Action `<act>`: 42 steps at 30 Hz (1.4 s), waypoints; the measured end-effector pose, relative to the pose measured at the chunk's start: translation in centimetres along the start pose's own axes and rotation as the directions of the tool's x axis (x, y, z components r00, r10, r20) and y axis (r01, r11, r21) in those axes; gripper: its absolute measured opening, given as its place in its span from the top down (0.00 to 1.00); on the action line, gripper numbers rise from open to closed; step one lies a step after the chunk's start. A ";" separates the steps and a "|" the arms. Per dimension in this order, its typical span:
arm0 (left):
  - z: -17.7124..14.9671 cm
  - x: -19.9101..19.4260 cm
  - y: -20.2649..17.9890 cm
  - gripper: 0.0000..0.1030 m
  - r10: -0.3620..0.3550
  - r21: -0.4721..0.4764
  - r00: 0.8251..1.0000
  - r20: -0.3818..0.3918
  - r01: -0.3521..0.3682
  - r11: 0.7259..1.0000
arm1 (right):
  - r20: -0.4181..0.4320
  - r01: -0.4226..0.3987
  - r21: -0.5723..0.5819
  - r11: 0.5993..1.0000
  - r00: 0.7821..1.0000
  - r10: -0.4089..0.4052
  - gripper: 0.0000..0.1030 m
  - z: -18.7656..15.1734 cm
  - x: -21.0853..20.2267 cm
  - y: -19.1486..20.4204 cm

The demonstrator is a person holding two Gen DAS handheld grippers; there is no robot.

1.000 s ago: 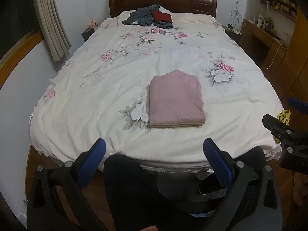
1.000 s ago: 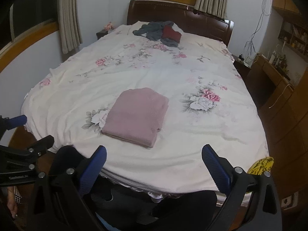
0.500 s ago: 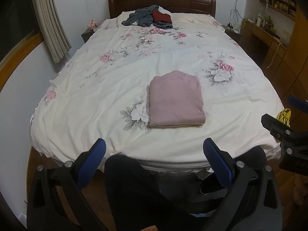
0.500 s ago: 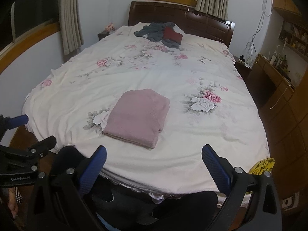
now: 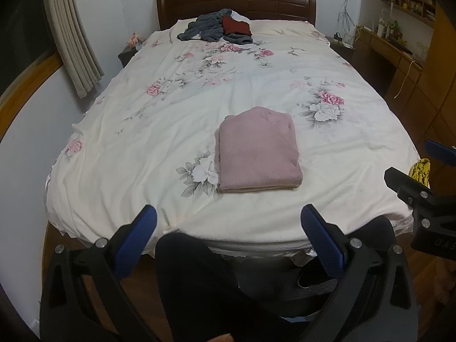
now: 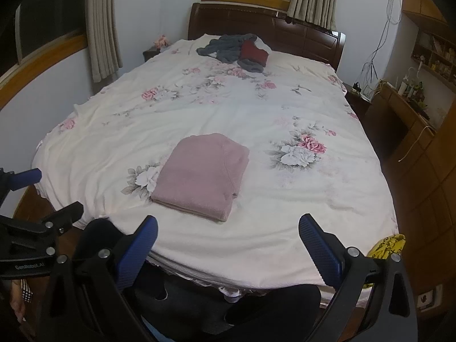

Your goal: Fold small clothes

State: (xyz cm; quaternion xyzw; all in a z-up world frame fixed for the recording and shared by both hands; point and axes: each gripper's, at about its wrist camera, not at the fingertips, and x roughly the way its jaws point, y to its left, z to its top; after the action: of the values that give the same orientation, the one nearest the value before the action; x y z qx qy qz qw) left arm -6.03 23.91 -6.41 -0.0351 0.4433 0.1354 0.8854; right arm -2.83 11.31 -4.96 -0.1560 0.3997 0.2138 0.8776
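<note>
Floral bedspread (image 5: 159,148), folded pink knit (image 5: 258,151)

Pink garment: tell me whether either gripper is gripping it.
No, the folded pink garment lies alone on the bedspread, ahead of both open grippers.

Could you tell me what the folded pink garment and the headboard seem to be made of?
The folded pink garment looks like a soft knit, matte with fine ribbing. The headboard appears to be dark glossy wood, showing panel lines and light reflections, though padded leather cannot be ruled out.
</note>
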 end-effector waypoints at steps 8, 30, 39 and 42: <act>0.1 -0.3 0.0 0.03 0.006 0.001 1.000 0.013 -0.006 1.000 | 0.007 -0.001 -0.005 1.000 1.000 0.001 0.04 0.3 -0.2 0.2; 0.1 -0.4 0.2 0.03 0.013 0.003 1.000 0.006 -0.013 1.000 | 0.004 0.001 0.000 1.000 1.000 -0.001 0.04 0.5 -0.3 0.3; 0.1 -0.3 0.1 0.03 0.015 0.005 1.000 0.005 -0.015 1.000 | 0.004 0.000 0.004 1.000 1.000 0.000 0.04 0.4 0.0 0.1; 0.1 -0.2 0.0 0.03 0.013 0.009 1.000 0.003 -0.013 1.000 | 0.005 0.004 0.009 1.000 1.000 -0.004 0.04 0.3 0.1 0.0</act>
State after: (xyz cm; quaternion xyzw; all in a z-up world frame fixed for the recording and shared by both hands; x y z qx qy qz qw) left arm -6.13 23.90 -6.19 -0.0281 0.4427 0.1392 0.8853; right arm -2.61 11.42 -4.84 -0.1523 0.3979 0.2104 0.8799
